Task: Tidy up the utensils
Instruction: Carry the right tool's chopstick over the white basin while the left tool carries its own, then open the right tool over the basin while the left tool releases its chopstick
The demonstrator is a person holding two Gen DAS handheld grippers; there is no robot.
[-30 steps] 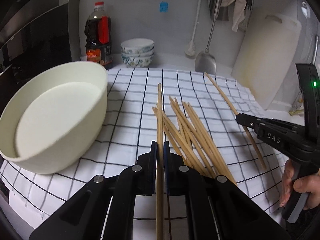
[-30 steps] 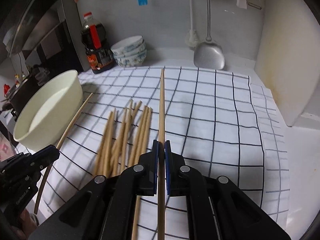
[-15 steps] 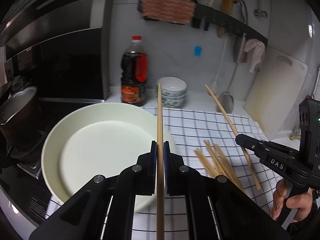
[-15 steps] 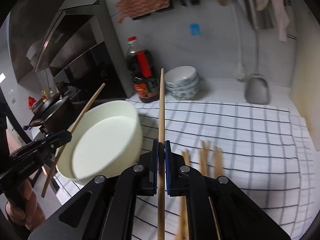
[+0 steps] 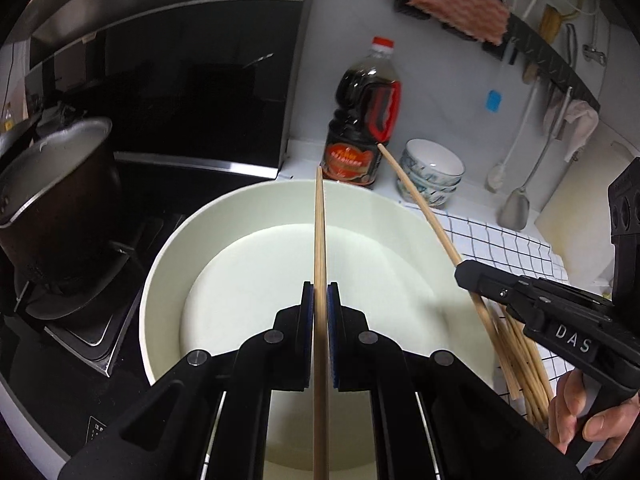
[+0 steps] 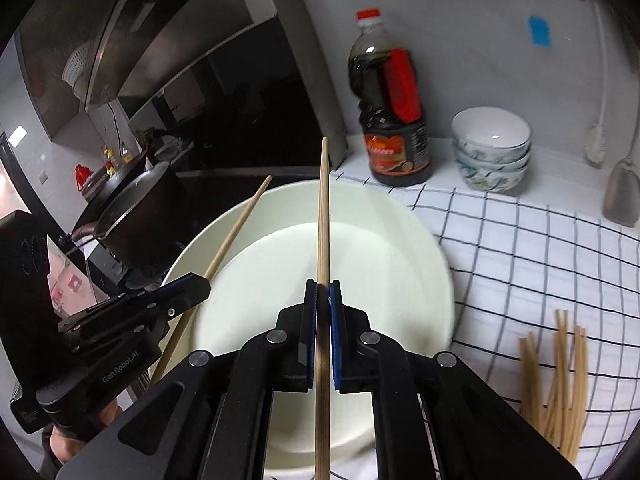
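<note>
Left wrist view: a dark pot (image 5: 56, 200) sits left of the left tongs (image 5: 320, 300), which are clamped on one chopstick (image 5: 320, 232) above the white basin (image 5: 168, 280). Right of them, the right tongs (image 5: 464, 270) pinch a second chopstick (image 5: 416, 200); loose chopsticks (image 5: 520, 360) lie beyond on the checked cloth (image 5: 512, 248). Delivery is under way; next, I judge, each chopstick gets lowered into the basin and let go.

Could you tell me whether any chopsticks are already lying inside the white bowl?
No, the white bowl is bare inside; each gripper's chopstick is held above it and the rest lie on the checked cloth.
</note>
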